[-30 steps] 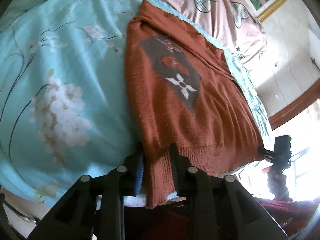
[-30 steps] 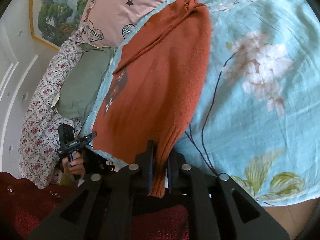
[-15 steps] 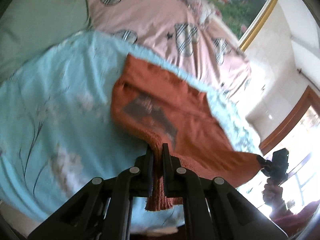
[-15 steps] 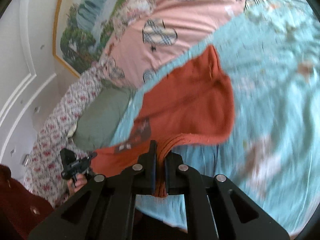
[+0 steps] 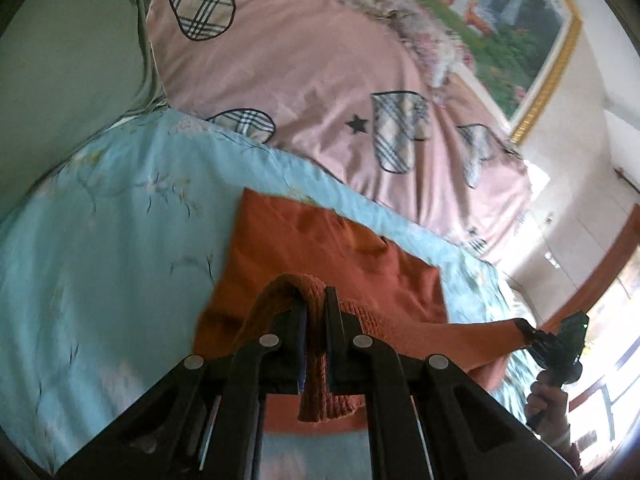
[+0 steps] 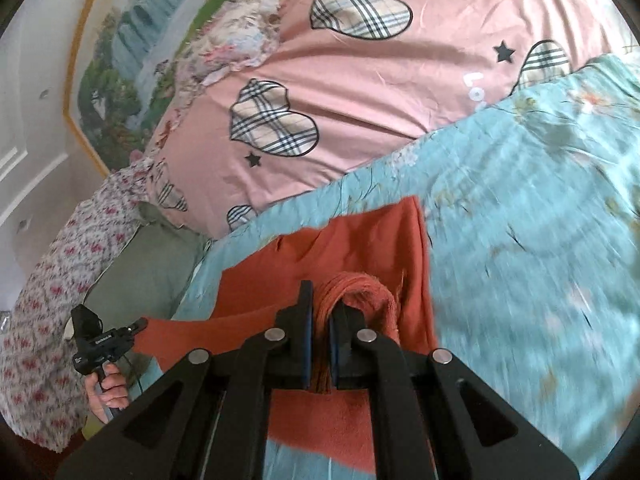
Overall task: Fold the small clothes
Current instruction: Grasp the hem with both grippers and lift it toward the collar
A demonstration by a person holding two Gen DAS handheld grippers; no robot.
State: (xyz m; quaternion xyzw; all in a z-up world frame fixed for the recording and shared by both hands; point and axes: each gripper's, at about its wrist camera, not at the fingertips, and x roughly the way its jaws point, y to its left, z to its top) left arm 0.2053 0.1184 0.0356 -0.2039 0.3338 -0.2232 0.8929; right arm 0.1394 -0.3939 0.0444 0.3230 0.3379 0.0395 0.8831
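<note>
A green pillow (image 5: 60, 64) lies far left; the left gripper (image 5: 316, 320) pinches the ribbed hem of the rust-orange sweater (image 5: 320, 248), doubled over on the blue floral sheet (image 5: 100, 220); at right the right gripper (image 6: 318, 322) clamps the hem too, a pink heart-print quilt (image 6: 360, 80) beyond

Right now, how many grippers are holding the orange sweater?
2. The left gripper pinches the ribbed hem of the orange sweater; the right gripper pinches its opposite corner.
</note>
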